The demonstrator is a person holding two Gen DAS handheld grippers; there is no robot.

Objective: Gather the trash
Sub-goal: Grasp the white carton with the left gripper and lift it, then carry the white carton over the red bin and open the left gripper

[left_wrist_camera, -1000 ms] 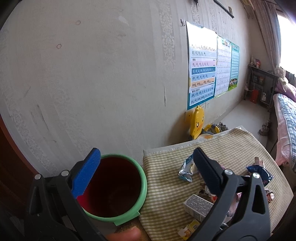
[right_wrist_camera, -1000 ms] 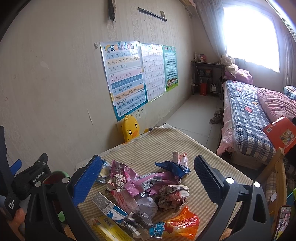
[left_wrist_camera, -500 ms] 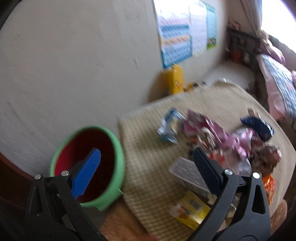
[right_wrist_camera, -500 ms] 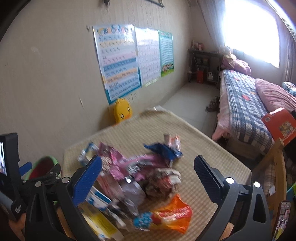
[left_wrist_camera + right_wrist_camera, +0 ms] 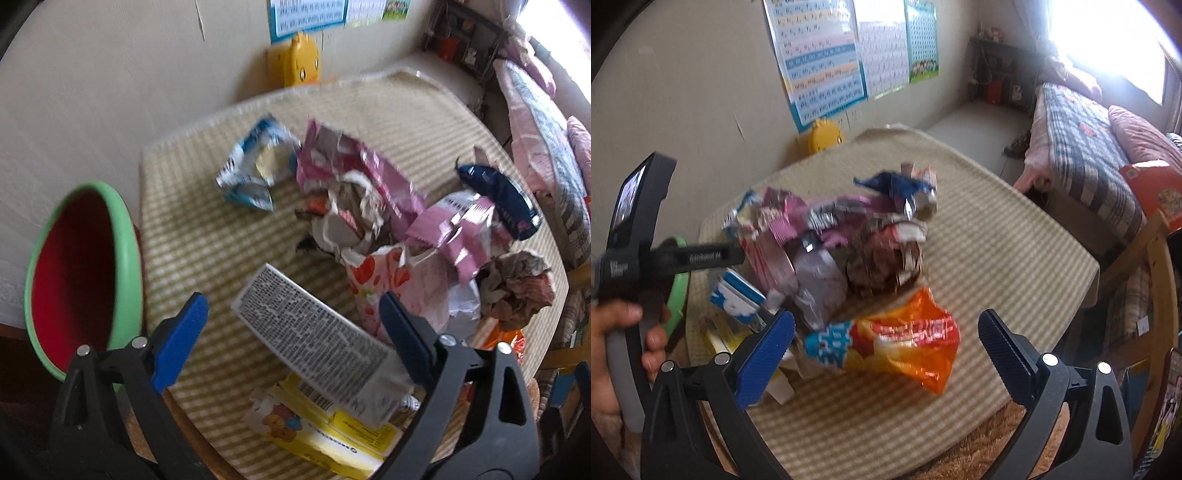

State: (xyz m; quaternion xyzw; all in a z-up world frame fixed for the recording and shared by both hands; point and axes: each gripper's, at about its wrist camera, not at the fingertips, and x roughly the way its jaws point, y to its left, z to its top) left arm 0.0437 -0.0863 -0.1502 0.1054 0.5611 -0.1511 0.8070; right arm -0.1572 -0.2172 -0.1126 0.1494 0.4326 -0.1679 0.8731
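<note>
Left gripper (image 5: pixel 291 325) spread wide, jaws closing, grey printed box (image 5: pixel 310 336) lying between blue pads, not yet pinched. Right gripper (image 5: pixel 886 343) spread wide, holds nothing; orange snack bag (image 5: pixel 890 347) lies between its pads, lower centre of frame. Trash heap (image 5: pixel 399 221) fills centre right of left view, on checked cloth (image 5: pixel 199 243). Green bin (image 5: pixel 81 273) with red inside at left edge, just beside cloth. Hand (image 5: pixel 613 343) grips left tool's handle, lower left of right view.
</note>
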